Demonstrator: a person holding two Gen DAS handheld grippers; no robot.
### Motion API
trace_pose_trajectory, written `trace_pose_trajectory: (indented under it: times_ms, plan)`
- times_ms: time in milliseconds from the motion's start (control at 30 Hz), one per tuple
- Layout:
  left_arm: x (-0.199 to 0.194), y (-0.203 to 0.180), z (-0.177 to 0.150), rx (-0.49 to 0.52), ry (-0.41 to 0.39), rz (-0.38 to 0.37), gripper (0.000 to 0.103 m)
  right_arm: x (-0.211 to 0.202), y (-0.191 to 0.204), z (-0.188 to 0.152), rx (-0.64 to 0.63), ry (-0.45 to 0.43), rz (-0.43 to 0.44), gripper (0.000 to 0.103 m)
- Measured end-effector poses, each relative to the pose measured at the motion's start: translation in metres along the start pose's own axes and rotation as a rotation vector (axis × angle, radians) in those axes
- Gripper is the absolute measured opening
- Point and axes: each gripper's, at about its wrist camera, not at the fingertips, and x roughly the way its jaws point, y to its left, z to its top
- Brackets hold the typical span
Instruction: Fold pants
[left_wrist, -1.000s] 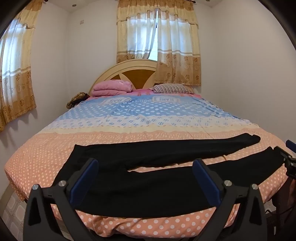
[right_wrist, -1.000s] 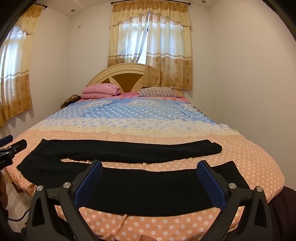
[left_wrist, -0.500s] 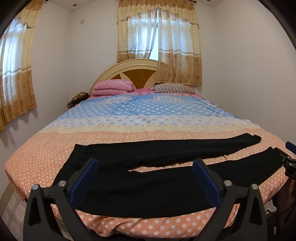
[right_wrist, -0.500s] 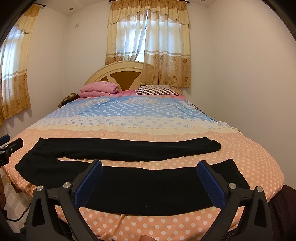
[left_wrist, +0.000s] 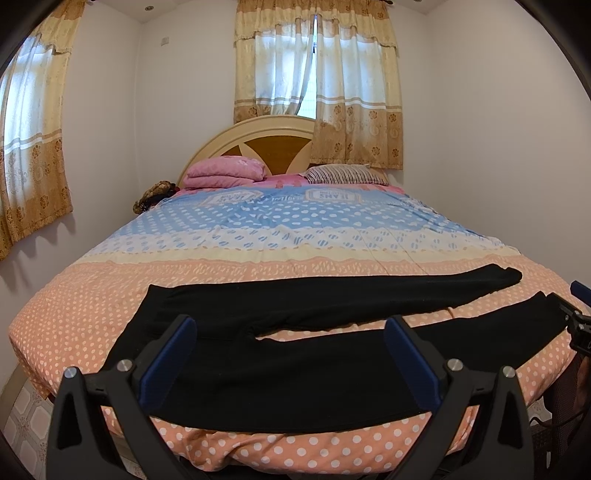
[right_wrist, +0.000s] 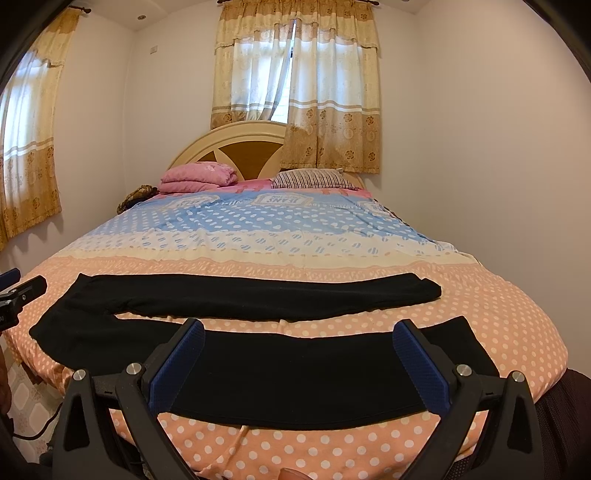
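Left wrist view: both claws (left_wrist: 290, 338) (right_wrist: 295, 339) gape wide over flat black pants (left_wrist: 295, 373).

We see a pair of plain black, soft-fabric pants (left_wrist: 295, 354) lying flat and unfolded across the foot end of a bed covered with a peach, white-dotted cover (left_wrist: 74, 306). The garment runs crosswise, its waist end at the left and both legs extending to the right. The two legs are spread apart in a narrow V, so that a wedge of the cover shows between them. The far leg (left_wrist: 369, 295) is the narrower and tapers to a rounded hem. The near leg (right_wrist: 295, 373) is broad and lies close to the bed's near edge. We note little wrinkling in the fabric.
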Motion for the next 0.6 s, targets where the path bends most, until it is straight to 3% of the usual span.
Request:
trace_pose_trajectory:
  times_ms: [600]
  plan:
    - [0.0013,0.0023,-0.0011,-0.003,0.006,-0.002,0.103,0.0013,0.0011,0.0006,-0.002,0.009,0.001,0.102]
